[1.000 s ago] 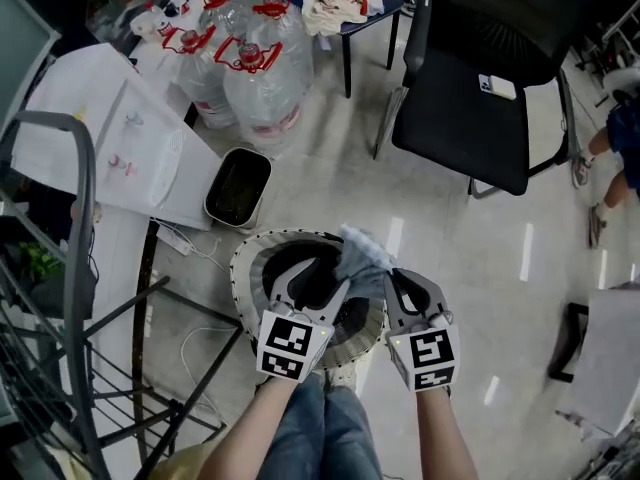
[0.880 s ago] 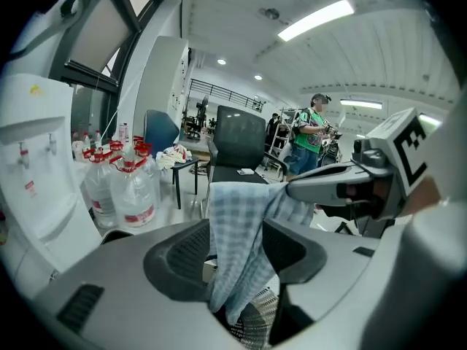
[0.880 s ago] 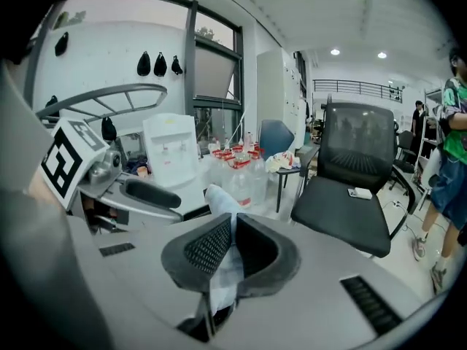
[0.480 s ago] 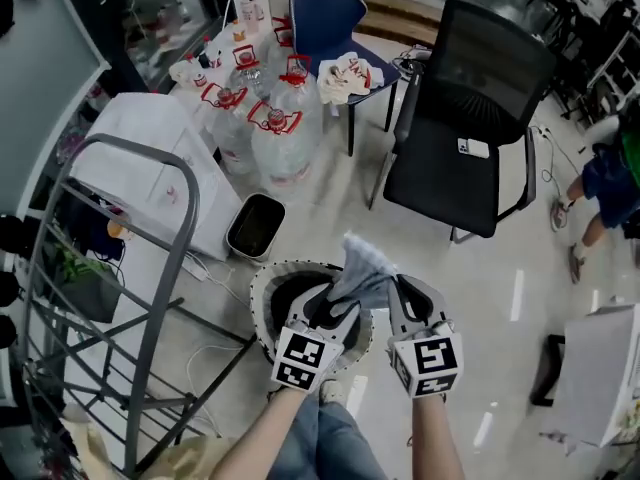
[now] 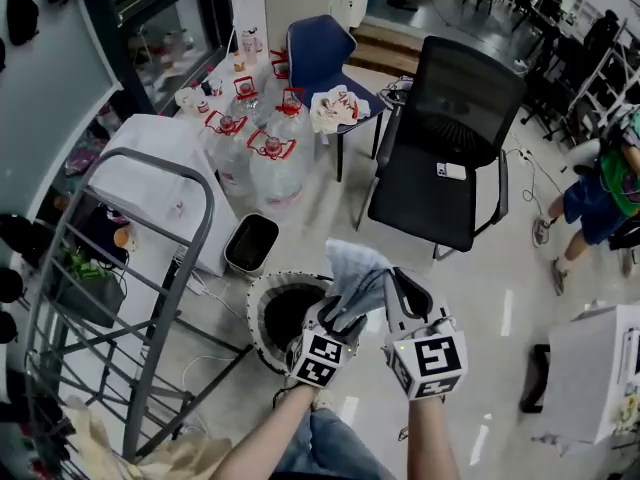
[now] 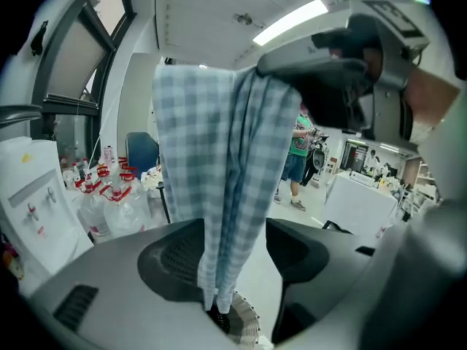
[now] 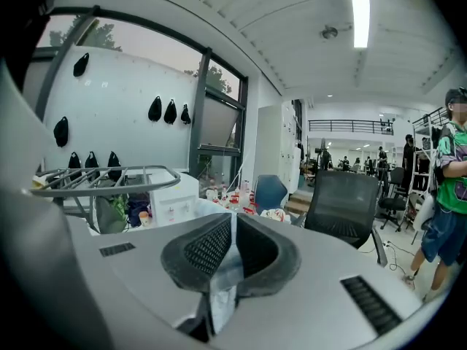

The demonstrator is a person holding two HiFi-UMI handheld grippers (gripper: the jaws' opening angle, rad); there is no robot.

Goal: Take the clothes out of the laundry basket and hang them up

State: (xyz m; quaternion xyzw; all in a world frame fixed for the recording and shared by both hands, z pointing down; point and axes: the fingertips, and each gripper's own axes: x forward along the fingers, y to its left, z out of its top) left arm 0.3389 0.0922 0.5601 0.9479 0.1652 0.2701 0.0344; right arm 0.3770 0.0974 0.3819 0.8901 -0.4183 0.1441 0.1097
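Right gripper clenched on checked cloth above basket, left gripper alongside, jaws opening around cloth

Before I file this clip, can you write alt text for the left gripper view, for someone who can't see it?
A blue-and-white checked cloth hangs down between the jaws of the left claw, which are opening and do not press on it, while the right claw pinches its top from above. Behind, water jugs stand on the floor of a lit room.
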